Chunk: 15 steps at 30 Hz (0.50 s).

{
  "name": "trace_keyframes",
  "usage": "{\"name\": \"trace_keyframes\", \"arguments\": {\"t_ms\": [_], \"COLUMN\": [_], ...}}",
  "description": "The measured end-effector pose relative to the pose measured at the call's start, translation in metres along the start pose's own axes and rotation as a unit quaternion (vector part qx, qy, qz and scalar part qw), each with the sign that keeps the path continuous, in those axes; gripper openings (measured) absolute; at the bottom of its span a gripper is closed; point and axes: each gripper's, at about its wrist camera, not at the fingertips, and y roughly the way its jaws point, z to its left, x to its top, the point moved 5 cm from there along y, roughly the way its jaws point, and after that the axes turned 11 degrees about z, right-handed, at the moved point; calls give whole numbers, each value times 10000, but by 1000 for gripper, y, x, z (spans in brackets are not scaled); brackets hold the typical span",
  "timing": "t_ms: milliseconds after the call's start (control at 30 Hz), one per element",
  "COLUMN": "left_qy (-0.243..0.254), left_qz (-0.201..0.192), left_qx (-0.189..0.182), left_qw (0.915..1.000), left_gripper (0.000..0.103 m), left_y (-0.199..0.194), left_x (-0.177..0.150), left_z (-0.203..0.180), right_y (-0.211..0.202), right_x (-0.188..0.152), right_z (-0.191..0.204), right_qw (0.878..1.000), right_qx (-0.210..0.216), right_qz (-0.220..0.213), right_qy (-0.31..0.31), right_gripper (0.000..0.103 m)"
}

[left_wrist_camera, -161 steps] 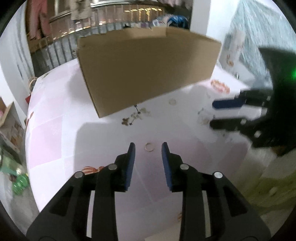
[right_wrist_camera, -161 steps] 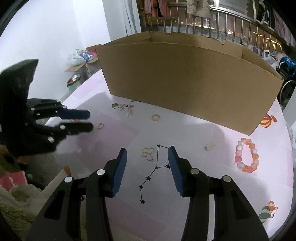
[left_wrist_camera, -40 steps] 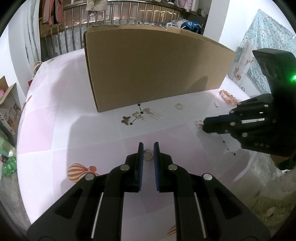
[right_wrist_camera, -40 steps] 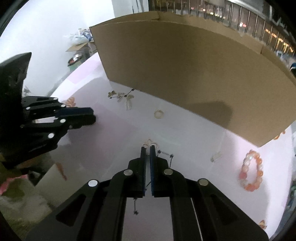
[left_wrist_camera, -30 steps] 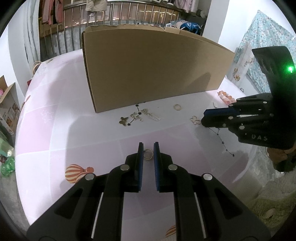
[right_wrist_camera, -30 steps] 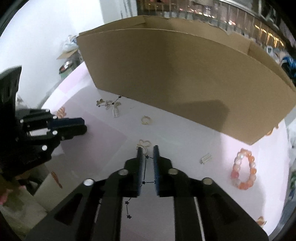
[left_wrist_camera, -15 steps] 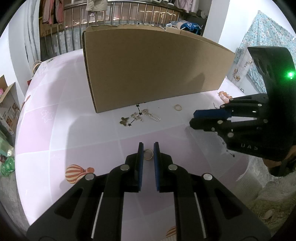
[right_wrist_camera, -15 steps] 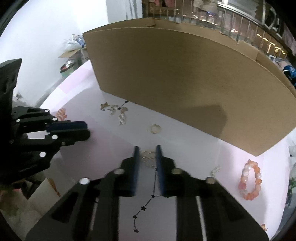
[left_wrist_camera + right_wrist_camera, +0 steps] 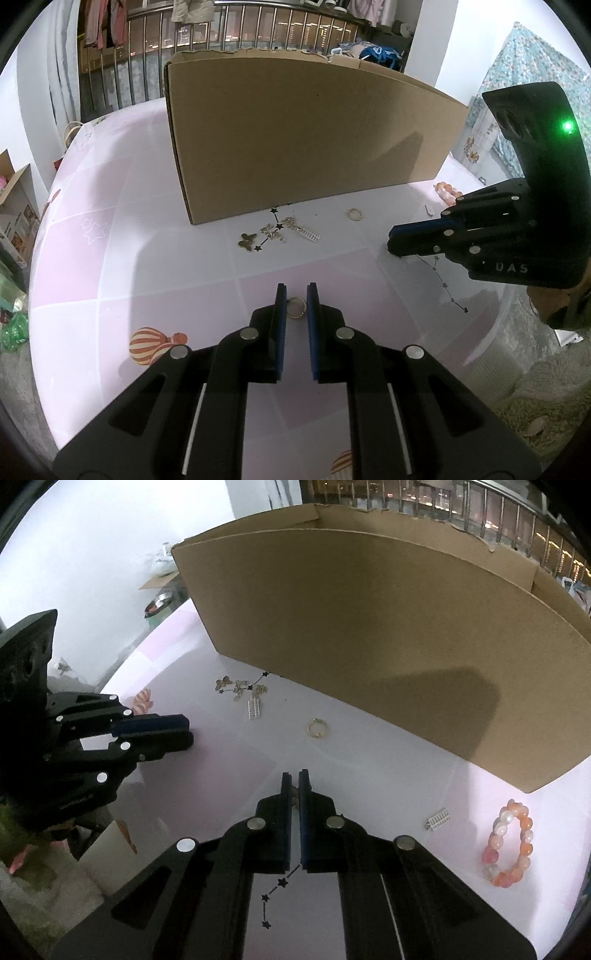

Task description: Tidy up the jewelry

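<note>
Left fingers: blue pads [image 9: 282,314] of the left gripper [image 9: 296,309] stand narrowly apart with a gold ring [image 9: 296,307] between them on the table; whether the pads press it cannot be told.
Right fingers: the right gripper [image 9: 294,781] has its jaws drawn together on a small gold charm [image 9: 294,794], only a sliver of which shows at the tips — its shape and long axis cannot be read.
Gold ring: lies flat, round, so no long axis.
Second ring: another gold ring [image 9: 316,727] lies flat, alone, between the right gripper and the cardboard box [image 9: 388,635].
Star chain: a thin black chain with star links [image 9: 275,888] runs from under the right gripper toward the table's near edge, its long axis slanting down-left in the right wrist view.
Charm cluster: butterfly and ladder-shaped pieces [image 9: 279,234] lie tangled just in front of the box's near corner.
Bead bracelet: pink-orange loop [image 9: 508,843] lies flat to the right, with a small silver clip [image 9: 438,818] near it.
Table: pink-and-white cloth [image 9: 110,258] printed with striped balloons.
Writing: pale letters on the right gripper's body read roughly "UAS" — the first letter is uncertain.
</note>
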Motion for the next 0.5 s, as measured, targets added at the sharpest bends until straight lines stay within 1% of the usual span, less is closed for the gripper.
{"name": "trace_keyframes", "arguments": {"t_ms": [100,300,400,500], "left_qy": [-10,-11,-16,-44], "left_qz": [-7,-9,-13,-15], "left_qx": [-3,1,28,50], "left_qw": [10000,10000,10000,10000], "left_gripper": [10,10,10,10], "left_y": [0,0,0,0], "left_x": [0,0,1,1], "left_z": [0,0,1,1], "right_y": [-2,-16,-16,-16], "right_x": [-2,-13,-20,-23], "right_z": [-4,-7,-9,-8], "right_qw": [9999,9999,9998,9994], "right_qx": [86,60,-53,29], "right_qz": [84,91,139,138], "right_qy": [-2,69,162,313], "right_gripper": [4,6,18,19]}}
